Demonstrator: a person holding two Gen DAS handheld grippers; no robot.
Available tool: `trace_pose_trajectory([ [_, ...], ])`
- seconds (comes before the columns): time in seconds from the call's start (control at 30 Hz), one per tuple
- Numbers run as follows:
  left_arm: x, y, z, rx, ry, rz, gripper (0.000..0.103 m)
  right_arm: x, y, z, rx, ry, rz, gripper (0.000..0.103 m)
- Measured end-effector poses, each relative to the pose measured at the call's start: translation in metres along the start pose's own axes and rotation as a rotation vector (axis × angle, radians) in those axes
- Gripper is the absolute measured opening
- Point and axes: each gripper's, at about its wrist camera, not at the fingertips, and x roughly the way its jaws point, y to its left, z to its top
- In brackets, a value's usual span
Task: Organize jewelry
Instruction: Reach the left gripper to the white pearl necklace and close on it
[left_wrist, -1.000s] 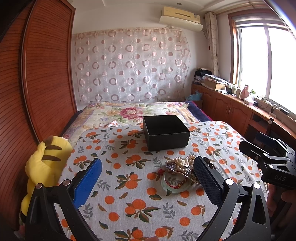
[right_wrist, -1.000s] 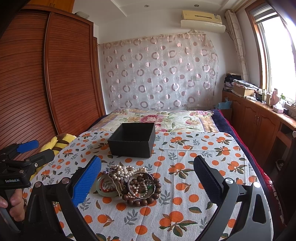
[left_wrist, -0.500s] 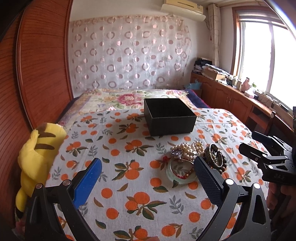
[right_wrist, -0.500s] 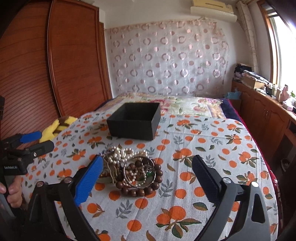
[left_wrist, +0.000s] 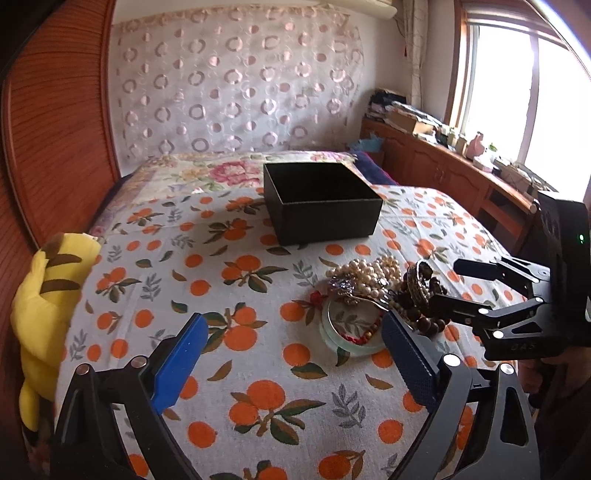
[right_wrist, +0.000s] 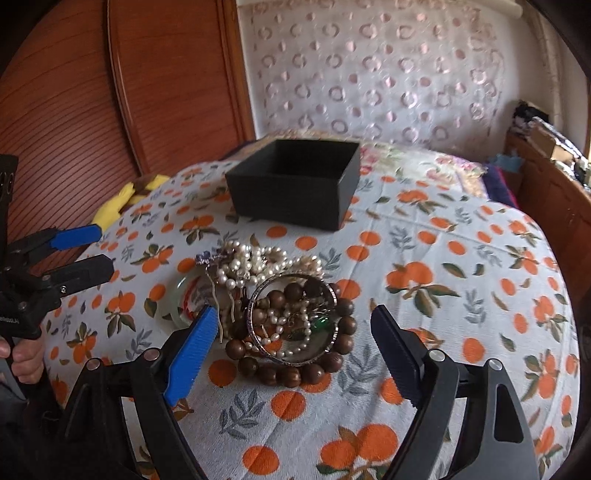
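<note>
With nothing between its wide, just-narrowing jaws, the right gripper (right_wrist: 291, 339) should straddle only the wooden bead bracelet (right_wrist: 295, 369), sparing the tangled pearl necklace (right_wrist: 255, 264).

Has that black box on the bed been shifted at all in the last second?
No. The black box sits on the same spot of the orange-print sheet; only the camera has come closer.

A yellow plush toy (left_wrist: 44, 317) lies on the bed's orange-print cover (left_wrist: 258, 369); a circle-patterned curtain (left_wrist: 236, 88) hangs behind.
</note>
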Motion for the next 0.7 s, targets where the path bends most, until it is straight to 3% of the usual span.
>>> trace_pose_trajectory([
  [0.2,0.017,0.000,0.010,0.003,0.027,-0.030,0.087,0.014,-0.002,0.006,0.000,0.044,0.031,0.083],
  [0.4,0.040,-0.001,0.024,-0.002,0.074,-0.063,0.073,0.024,0.001,0.011,-0.028,0.068,0.031,0.083],
  [0.47,0.047,-0.001,0.027,-0.003,0.088,-0.070,0.068,0.026,-0.001,0.011,-0.029,0.074,0.029,0.079],
  [0.6,0.059,-0.003,0.032,-0.007,0.109,-0.105,0.063,0.021,-0.003,0.009,-0.041,0.066,0.041,0.059],
  [0.7,0.066,-0.008,0.036,0.000,0.117,-0.132,0.061,0.018,-0.003,0.008,-0.046,0.061,0.043,0.059],
])
